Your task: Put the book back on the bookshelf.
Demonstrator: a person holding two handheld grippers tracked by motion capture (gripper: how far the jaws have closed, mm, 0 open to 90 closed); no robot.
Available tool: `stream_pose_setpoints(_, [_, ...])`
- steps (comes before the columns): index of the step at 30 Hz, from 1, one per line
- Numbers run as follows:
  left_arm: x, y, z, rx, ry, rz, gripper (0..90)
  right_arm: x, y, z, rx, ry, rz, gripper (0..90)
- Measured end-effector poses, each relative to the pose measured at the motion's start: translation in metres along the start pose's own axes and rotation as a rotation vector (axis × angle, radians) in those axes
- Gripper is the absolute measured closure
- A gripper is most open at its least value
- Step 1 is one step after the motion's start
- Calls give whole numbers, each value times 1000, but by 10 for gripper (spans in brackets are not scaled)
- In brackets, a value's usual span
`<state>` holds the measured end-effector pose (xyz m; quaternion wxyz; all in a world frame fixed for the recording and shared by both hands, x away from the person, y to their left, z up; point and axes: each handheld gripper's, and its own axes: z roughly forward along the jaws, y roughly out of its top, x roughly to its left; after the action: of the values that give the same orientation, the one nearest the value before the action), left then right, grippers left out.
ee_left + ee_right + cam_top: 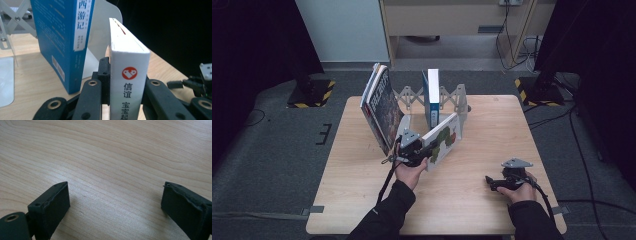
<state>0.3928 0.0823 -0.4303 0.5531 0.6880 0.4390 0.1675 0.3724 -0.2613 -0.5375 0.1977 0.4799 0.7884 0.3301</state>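
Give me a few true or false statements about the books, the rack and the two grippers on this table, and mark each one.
1. The left gripper is clamped on the white book. True.
2. The right gripper holds a book. False: its jaws are open with bare table between them.
3. The blue book lies flat. False: it stands upright in the rack.
4. Books lean at the rack's left end. True.

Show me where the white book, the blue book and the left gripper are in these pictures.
white book [128, 75], left gripper view, on its white spine by the red logo.
blue book [53, 37], left gripper view, on its blue cover.
left gripper [428, 149], high view, between its jaw tips at the white book.
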Motion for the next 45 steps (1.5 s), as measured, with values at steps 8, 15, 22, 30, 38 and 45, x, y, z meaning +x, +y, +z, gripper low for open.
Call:
stream_pose_setpoints(8, [-5,4,16,-23,36,15,747,0,-1,1,-9,-1,0,74])
stream_pose_setpoints(15, [-11,1,30,-30,73,25,747,0,-1,1,-10,0,-2,73])
stream_pose_setpoints(22, [-12,-1,45,-29,89,20,747,0,-1,1,-10,-1,0,71])
stream_pose_setpoints(30, [-14,-4,57,-36,110,30,746,0,0,1,-10,-2,-1,70])
stream_pose_setpoints(38, [-11,-8,68,-36,139,27,746,0,0,1,-10,-2,-2,70])
stream_pose_setpoints(45, [-10,-13,74,-41,163,40,746,0,0,1,-9,-2,0,70])
